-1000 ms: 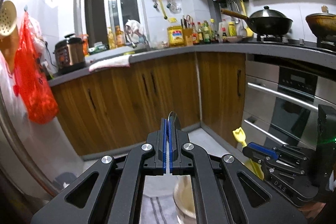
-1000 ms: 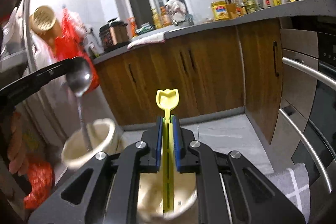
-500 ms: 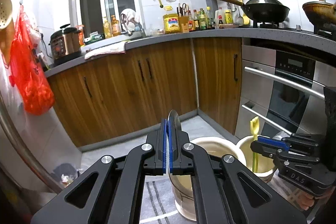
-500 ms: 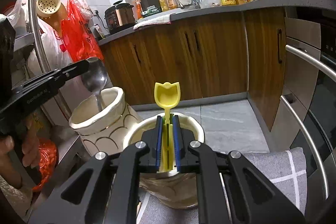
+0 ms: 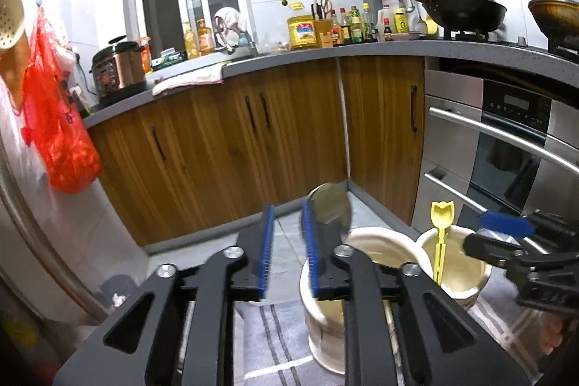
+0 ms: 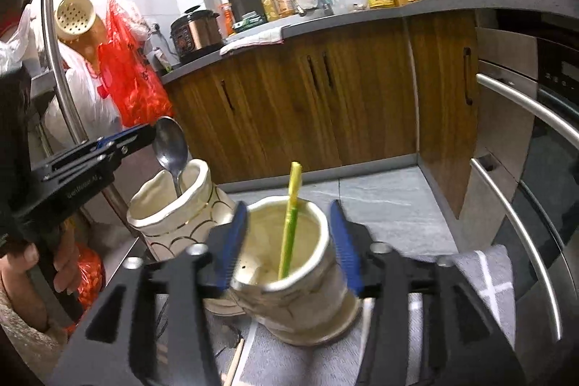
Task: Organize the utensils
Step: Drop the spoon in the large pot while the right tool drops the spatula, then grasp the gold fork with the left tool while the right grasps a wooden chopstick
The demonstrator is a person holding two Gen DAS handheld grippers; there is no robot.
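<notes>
Utensils now stand in their holders: the metal spoon (image 6: 170, 147) leans bowl-up in the scalloped cream holder (image 6: 173, 208), and the yellow plastic utensil (image 6: 291, 216) stands in the plain cream holder (image 6: 289, 263) beside it, both on a grey striped cloth (image 6: 485, 270). Each piece rests against its pot's rim, which props it upright without a grip. The left gripper (image 5: 286, 241) has its jaws opening, nothing between the blue pads; the spoon sits just off its right pad. The right gripper (image 6: 289, 237) is opening too, its jaws spread either side of the plain holder, with the yellow handle free between them. A second ago both jaws were clamped on these handles, carried above the pots; now both utensils are lowered in and released.
</notes>
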